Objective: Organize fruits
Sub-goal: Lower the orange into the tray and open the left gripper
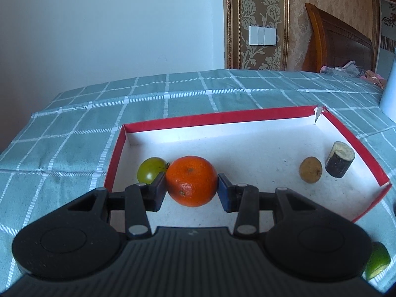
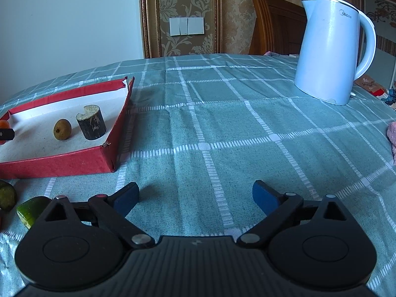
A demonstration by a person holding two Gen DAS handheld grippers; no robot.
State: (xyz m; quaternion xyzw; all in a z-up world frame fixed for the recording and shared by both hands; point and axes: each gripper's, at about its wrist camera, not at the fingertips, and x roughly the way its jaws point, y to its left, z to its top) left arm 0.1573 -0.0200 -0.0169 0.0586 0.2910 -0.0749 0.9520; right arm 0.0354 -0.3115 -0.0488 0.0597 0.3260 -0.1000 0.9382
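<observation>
Orange round mandarin (image 1: 191, 181) clamped between left gripper (image 1: 191, 190) pads, inside red-walled white cardboard tray (image 1: 217, 118), touching green tomato (image 1: 151, 170); brown longan (image 1: 310, 169), cut cane stub (image 1: 340, 159) well right. Right view: right gripper (image 2: 195, 199) spread wide, empty, over checked green bench cloth (image 2: 222, 113); lime wedge (image 2: 31, 210) at left.

I can read only one brand, "Midea", printed near the top of the white kettle (image 2: 329, 49) standing on the desk (image 2: 222, 123).
</observation>
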